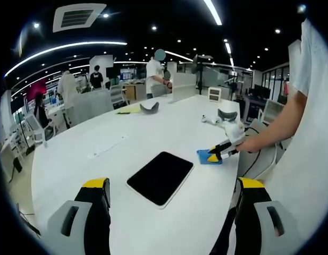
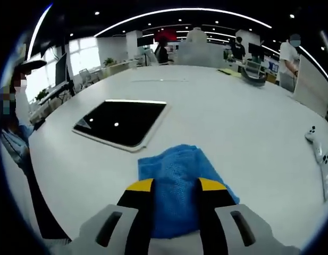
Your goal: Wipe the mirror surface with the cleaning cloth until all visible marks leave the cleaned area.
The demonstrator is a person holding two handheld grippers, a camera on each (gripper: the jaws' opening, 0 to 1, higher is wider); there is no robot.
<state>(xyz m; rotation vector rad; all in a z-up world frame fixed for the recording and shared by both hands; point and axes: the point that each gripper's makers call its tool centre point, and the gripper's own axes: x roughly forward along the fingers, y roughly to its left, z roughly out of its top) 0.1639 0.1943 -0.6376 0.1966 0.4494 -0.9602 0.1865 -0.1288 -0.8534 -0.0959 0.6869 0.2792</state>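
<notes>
In the left gripper view, a large white table (image 1: 126, 143) with rounded edges is seen in a wide open-plan office, under curved ceiling light strips and a square air vent. Several people are seen standing at desks beyond the far end of the table. The mirror (image 1: 160, 177), a dark rounded rectangle with a pale rim, is laid flat on the tabletop, its long axis running from the near left towards the far right of this view. The left gripper (image 1: 174, 191) is held over the near table edge with its yellow-tipped jaws set wide apart and nothing between them. To the right of the mirror, the blue cleaning cloth (image 1: 206, 156) is seen on the table, with the right gripper (image 1: 219, 153) reaching onto it from a person's hand.

In the right gripper view, the mirror (image 2: 121, 122) is seen just beyond the cleaning cloth (image 2: 177, 183), apart from it, with ceiling lights reflected as small dots. The cloth lies crumpled on the table (image 2: 233, 117), and the jaws of the right gripper (image 2: 174, 186) are pressed onto it, the cloth showing in the narrow gap between them. A white handheld controller (image 2: 320, 149) lies at the right. No readable writing is seen in either view.
</notes>
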